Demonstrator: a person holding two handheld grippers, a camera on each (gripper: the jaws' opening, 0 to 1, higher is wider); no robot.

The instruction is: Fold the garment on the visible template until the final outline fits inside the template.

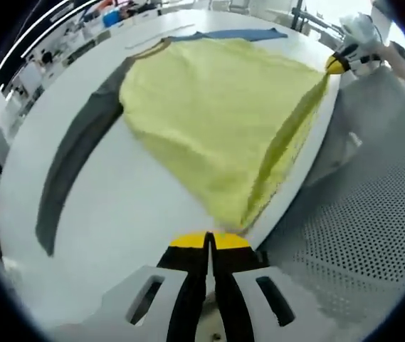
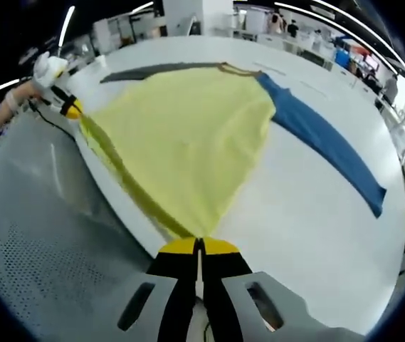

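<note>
both hand-held grippers are pinched shut on the hem corners of the yellow shirt: left hand-held gripper on one corner, right hand-held gripper on the other, hem stretched along the near edge of the white table. step looks like the first fold, bottom hem up toward the collar. grey sleeve and blue sleeve lie spread flat. can't make out any template outline.

Yellow garment in right gripper
</note>
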